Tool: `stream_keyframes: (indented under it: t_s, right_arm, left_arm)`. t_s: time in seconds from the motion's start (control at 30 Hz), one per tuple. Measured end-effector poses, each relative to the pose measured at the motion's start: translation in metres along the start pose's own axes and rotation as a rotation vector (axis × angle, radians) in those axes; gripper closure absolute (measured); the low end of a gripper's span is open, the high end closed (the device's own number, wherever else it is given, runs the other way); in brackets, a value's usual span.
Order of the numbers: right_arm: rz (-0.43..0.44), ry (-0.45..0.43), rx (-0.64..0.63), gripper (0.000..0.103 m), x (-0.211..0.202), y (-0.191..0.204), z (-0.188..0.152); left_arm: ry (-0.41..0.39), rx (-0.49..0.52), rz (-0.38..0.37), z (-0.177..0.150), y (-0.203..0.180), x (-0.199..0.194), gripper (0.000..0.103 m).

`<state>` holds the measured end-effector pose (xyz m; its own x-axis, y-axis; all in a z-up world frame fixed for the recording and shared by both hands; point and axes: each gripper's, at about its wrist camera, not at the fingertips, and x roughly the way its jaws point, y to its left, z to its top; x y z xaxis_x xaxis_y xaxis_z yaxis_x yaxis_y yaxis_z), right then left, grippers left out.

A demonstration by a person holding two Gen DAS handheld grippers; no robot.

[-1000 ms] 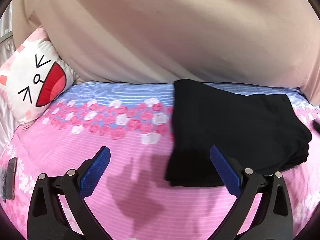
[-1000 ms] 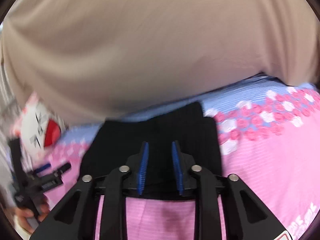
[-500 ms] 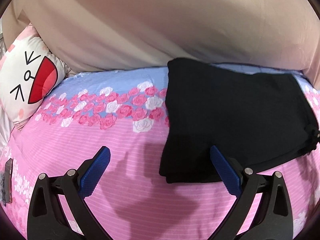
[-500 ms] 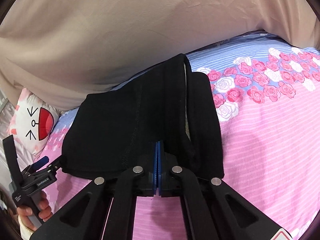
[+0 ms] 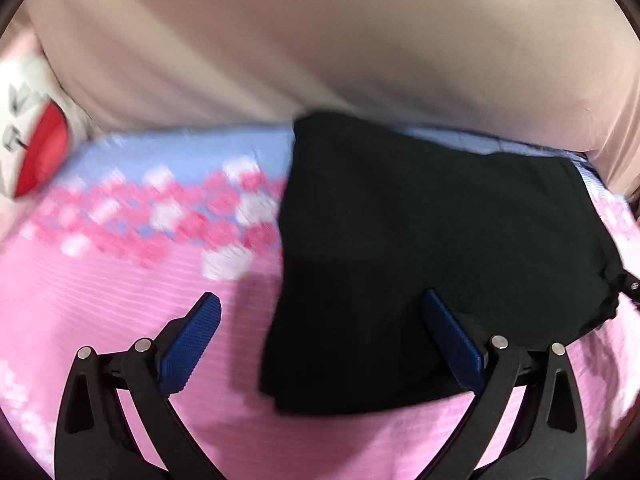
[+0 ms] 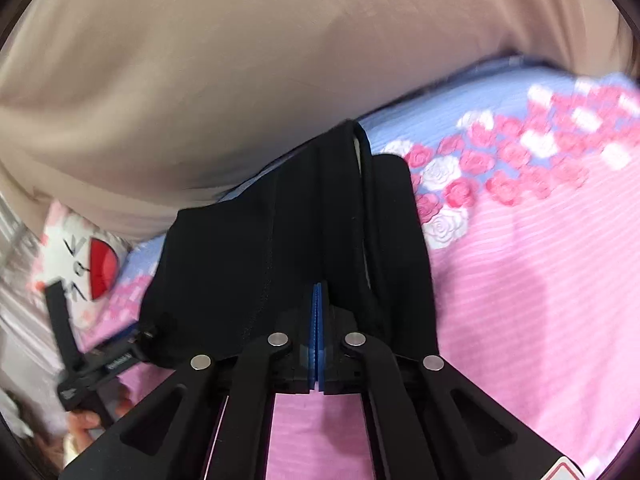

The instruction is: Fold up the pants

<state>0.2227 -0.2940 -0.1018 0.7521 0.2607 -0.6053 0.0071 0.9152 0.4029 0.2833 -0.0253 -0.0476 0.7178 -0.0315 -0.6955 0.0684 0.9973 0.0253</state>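
Folded black pants lie on the pink flowered bedsheet. My left gripper stands open just above their near left corner, with one blue pad over the cloth and the other over the sheet. My right gripper is shut, its pads pressed together on the pants at their near edge. In the left wrist view the cloth puckers toward the right gripper's tip at the far right. The right wrist view shows the left gripper at the lower left, held by a hand.
A beige quilt is heaped along the far side of the bed, right behind the pants. A white cartoon pillow with a red mouth lies at the far left. Pink sheet stretches to the right of the pants.
The right gripper's pads closed together at the pants' near edge. The left gripper sank and came closer to the pants' near left corner, staying open.
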Motion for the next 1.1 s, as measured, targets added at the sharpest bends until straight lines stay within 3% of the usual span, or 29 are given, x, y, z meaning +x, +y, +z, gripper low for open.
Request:
stream_keyframes:
  t_s: [0.17,0.23,0.27,0.3,0.4,0.5,0.53,0.6,0.7,0.87,1.1]
  right_arm:
    - [-0.121,-0.151,-0.171,0.091,-0.040,0.041,-0.013]
    - [-0.147,-0.209,-0.189,0.072,-0.055,0.046,-0.027]
    - [-0.157,-0.238,-0.176,0.051,-0.063,0.045,-0.036]
    - [-0.162,-0.257,-0.159,0.045,-0.069,0.041,-0.043]
    - [-0.170,-0.302,-0.155,0.045,-0.085,0.037,-0.065]
    - [-0.254,-0.314,-0.251,0.045,-0.091,0.046,-0.084]
    - [-0.266,-0.320,-0.273,0.042,-0.095,0.048,-0.088]
    - [-0.272,-0.350,-0.314,0.026,-0.100,0.054,-0.094]
    - [-0.287,-0.395,-0.358,0.015,-0.107,0.060,-0.101]
    - [-0.319,-0.316,-0.386,0.012,-0.094,0.065,-0.101]
    - [-0.348,-0.257,-0.254,0.012,-0.088,0.042,-0.093]
  left_arm:
    - [-0.160,0.078,0.010,-0.029,-0.013,-0.067,0.005]
    - [-0.202,0.070,-0.010,-0.044,-0.011,-0.085,0.005]
    - [-0.210,0.059,-0.025,-0.053,-0.009,-0.093,0.005]
    - [-0.210,0.038,-0.035,-0.064,-0.005,-0.099,0.005]
    - [-0.181,-0.013,-0.044,-0.081,0.003,-0.107,0.005]
    - [-0.226,-0.059,-0.048,-0.084,0.014,-0.115,0.005]
    - [-0.240,-0.069,-0.033,-0.084,0.015,-0.117,0.005]
    - [-0.245,-0.062,-0.008,-0.082,0.015,-0.117,0.005]
    - [-0.219,-0.047,-0.016,-0.082,0.014,-0.112,0.005]
    - [-0.188,-0.023,-0.012,-0.081,0.009,-0.105,0.005]
    - [-0.191,0.002,-0.011,-0.083,0.005,-0.105,0.005]
